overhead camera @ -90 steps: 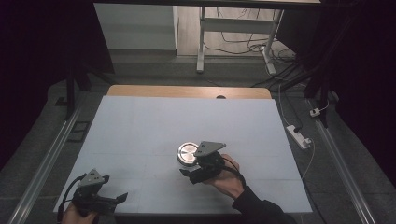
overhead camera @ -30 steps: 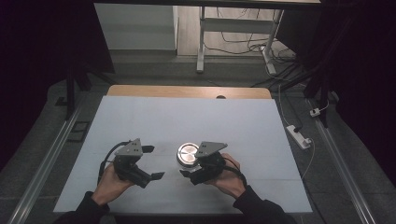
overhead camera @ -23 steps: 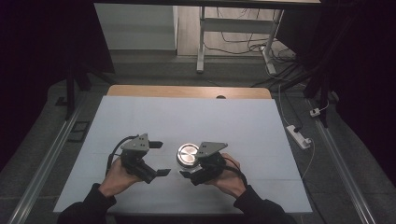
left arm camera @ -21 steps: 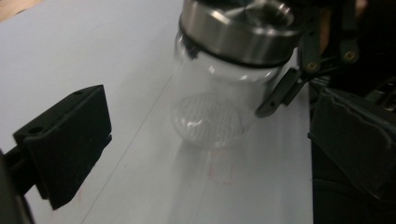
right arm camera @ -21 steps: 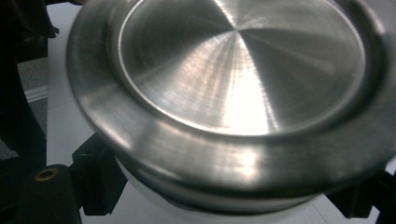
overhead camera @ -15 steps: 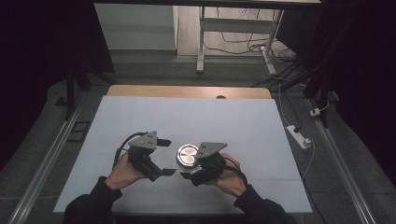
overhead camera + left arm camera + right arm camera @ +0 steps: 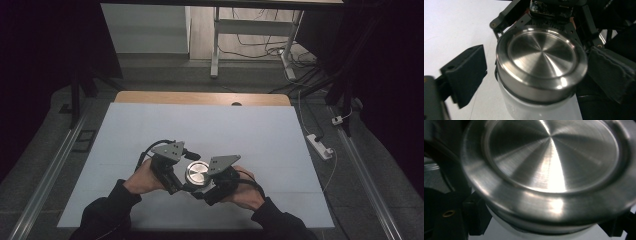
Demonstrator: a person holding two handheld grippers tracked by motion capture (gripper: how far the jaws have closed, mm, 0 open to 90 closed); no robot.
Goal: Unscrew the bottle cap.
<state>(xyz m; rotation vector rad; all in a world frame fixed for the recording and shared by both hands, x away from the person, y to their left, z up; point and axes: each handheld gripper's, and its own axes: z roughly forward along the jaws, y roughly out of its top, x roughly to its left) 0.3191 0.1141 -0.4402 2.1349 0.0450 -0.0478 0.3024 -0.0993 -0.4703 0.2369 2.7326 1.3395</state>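
Note:
A jar with a brushed steel lid (image 7: 197, 172) and a frosted white body (image 7: 531, 110) stands at the front middle of the white table (image 7: 260, 130). My right gripper (image 7: 201, 183) comes from the right and is shut on the jar's body just under the lid (image 7: 549, 157), with a black jaw on either side. My left gripper (image 7: 186, 172) reaches in from the left. Its jaws have just been closing and now straddle the lid (image 7: 541, 57). A narrow gap remains at the left pad (image 7: 466, 75); the right pad (image 7: 611, 72) sits by the rim.
Both forearms in dark sleeves come in from the front edge. A wooden strip (image 7: 200, 97) runs along the table's far edge. A white power strip (image 7: 320, 145) lies on the floor at the right, and metal rails (image 7: 45, 190) flank the table.
My left hand has travelled from the table's front left to the jar, and its jaws now sit on either side of the lid. The right hand and the jar have stayed put.

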